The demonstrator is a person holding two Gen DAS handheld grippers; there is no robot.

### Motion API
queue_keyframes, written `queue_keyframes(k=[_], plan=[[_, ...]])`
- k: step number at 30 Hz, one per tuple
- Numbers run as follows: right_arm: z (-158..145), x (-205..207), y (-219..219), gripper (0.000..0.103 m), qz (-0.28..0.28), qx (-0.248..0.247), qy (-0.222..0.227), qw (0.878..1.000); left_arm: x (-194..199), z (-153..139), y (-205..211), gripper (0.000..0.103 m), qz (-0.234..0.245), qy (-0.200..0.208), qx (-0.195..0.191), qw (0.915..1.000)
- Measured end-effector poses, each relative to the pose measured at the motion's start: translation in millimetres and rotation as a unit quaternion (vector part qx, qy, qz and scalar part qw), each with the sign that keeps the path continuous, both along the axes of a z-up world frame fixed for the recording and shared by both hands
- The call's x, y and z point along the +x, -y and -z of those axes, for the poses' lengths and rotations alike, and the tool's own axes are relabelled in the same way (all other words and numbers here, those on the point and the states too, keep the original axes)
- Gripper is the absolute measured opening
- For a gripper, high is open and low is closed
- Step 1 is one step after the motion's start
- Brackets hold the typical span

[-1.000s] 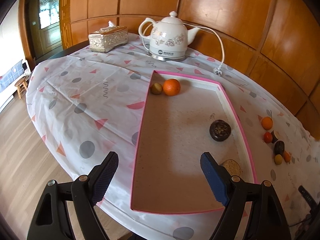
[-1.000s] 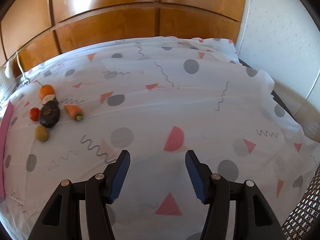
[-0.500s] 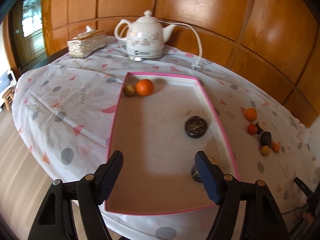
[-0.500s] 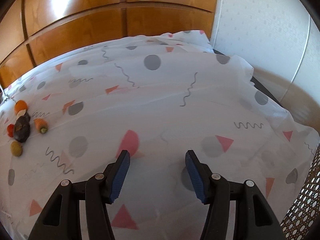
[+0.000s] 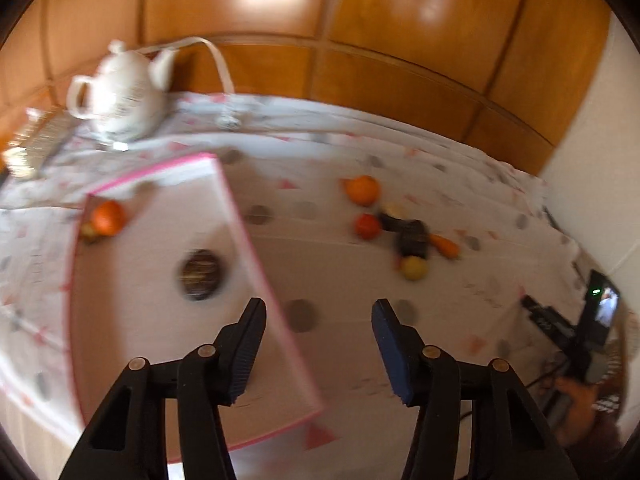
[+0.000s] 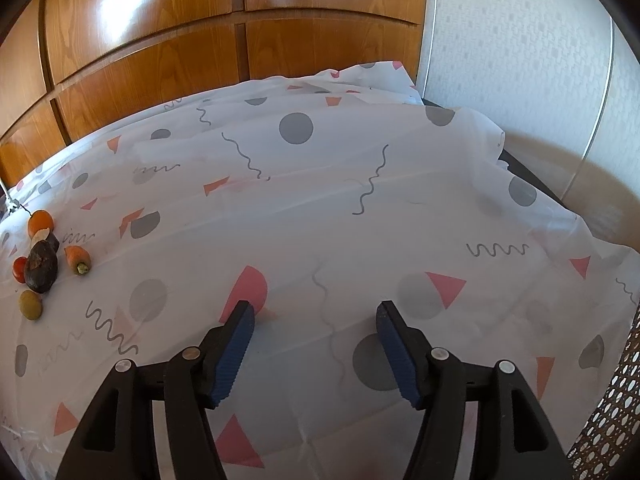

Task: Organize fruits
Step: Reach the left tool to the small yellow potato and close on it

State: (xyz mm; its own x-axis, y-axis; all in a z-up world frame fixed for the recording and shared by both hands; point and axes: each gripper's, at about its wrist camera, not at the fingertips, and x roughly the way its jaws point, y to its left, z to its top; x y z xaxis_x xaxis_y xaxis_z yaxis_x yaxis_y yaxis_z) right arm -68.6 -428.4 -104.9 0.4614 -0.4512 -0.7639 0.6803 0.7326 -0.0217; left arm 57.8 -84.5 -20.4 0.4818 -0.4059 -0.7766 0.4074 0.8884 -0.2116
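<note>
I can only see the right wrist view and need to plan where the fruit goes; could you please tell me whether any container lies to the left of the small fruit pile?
Observer: Yes, a pink-rimmed tray lies just left of the fruit pile.
Operator: Thank you. Is anything in it?
Observer: An orange sits in its far corner beside a small greenish fruit, and a dark round item lies nearer the middle.
Operator: Is the left gripper carrying anything?
Observer: No. The left gripper is empty, its jaws closing, above the tray's right rim.
</note>
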Motion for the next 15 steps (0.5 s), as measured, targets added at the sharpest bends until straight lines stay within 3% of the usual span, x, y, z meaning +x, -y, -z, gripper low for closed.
queue_keyframes(k=[8, 15], plan=[[2, -1, 1, 0.068, -0.001, 0.001, 0.011, 1.0, 24, 30, 75, 0.028, 0.069, -0.048, -0.004, 0.9965], [3, 0, -1, 0.071, -0.001, -0.002, 0.016, 1.0, 41, 55, 126, 0.027, 0.086, -0.059, 0.014, 0.9944]])
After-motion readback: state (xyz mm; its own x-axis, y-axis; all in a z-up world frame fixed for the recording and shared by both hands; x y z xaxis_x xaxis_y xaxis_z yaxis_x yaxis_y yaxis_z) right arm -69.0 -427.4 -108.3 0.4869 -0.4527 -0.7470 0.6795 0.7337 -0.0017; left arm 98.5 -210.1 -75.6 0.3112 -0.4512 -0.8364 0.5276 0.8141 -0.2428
